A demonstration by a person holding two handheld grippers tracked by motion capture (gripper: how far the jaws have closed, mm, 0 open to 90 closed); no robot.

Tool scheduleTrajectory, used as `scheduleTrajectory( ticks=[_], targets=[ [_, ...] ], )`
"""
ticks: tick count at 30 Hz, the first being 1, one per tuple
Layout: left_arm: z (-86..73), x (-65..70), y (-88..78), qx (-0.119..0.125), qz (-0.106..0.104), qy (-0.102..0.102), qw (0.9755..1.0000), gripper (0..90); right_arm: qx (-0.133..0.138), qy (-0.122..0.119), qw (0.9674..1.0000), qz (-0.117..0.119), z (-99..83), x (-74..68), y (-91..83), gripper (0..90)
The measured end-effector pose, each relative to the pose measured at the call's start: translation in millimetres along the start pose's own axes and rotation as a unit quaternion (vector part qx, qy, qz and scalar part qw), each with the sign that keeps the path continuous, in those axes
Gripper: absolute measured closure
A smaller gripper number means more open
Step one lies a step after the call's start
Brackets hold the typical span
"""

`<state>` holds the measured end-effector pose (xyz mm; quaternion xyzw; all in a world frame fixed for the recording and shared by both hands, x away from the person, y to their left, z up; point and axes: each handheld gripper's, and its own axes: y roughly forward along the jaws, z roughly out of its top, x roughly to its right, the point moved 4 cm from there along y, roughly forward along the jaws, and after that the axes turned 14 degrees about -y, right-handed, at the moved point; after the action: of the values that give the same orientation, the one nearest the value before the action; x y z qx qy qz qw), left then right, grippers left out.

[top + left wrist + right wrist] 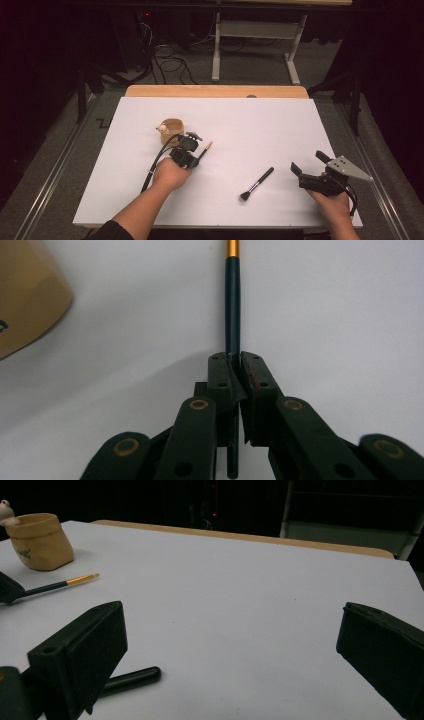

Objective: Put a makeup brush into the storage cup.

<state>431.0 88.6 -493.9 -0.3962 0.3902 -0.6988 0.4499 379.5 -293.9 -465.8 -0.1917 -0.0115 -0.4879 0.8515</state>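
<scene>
My left tongs (235, 371) clamp the thin dark gold-banded brush (232, 315) — ready for the tan pot (171, 129); right tongs (230, 655) gape, idle.

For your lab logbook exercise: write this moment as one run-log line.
left tongs: shut on thin brush | right tongs: open, holding nothing | makeup brush: on table | tan pot: beside left tongs

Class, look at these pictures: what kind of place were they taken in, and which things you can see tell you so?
Probably a lab or recording studio: a white-covered table in a dark room, loose cables on the carpet, and a person working with the left gripper and right gripper.
</scene>
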Motion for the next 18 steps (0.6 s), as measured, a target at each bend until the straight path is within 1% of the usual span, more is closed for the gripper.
scheduleTrajectory(
  ticks=[1, 4, 6, 8, 11, 13, 14, 15, 16, 18],
  targets=[
    [-0.6, -0.6, -0.1, 0.003, -0.002, -0.003, 1.0000, 84.4, 0.000, 0.000, 1.0000, 0.000, 0.1, 0.0, 0.0, 0.7],
    [-2.3, -2.8, -2.2, 0.007, -0.007, -0.004, 0.9999, 84.4, 0.000, 0.000, 1.0000, 0.000, 0.1, 0.0, -0.1, 0.7],
    [-3.3, -4.3, -3.9, 0.015, -0.013, -0.011, 0.9997, 84.4, 0.000, 0.001, 1.0000, -0.001, 0.0, 0.2, -0.3, 0.7],
    [-5.2, -6.2, -6.5, 0.019, -0.016, -0.010, 0.9996, 84.4, 0.000, 0.001, 1.0000, -0.001, -0.1, 0.2, -0.3, 0.7],
    [-9.5, -6.8, -9.6, 0.025, -0.021, -0.003, 0.9995, 84.4, 0.000, 0.001, 1.0000, -0.001, -0.1, 0.2, -0.3, 0.7],
    [-13.6, -7.6, -12.9, 0.038, -0.027, -0.004, 0.9989, 84.5, 0.000, -0.001, 1.0000, 0.000, -0.1, 0.0, 0.0, 0.7],
    [-13.6, -7.6, -12.9, 0.038, -0.027, -0.004, 0.9989, 84.4, 0.000, -0.001, 1.0000, 0.000, -0.1, 0.0, 0.0, 0.7],
    [-16.5, -10.0, -14.7, 0.048, -0.028, -0.005, 0.9984, 84.4, -0.001, -0.002, 1.0000, 0.000, -0.2, -0.1, 0.0, 0.7],
    [-16.5, -10.0, -14.7, 0.048, -0.028, -0.005, 0.9984, 84.4, -0.001, -0.002, 1.0000, 0.000, -0.2, -0.1, 0.0, 0.7],
    [-19.7, -12.3, -17.1, 0.057, -0.032, -0.011, 0.9978, 84.4, -0.002, -0.001, 1.0000, 0.000, -0.3, -0.4, 0.0, 0.7]
  ],
)
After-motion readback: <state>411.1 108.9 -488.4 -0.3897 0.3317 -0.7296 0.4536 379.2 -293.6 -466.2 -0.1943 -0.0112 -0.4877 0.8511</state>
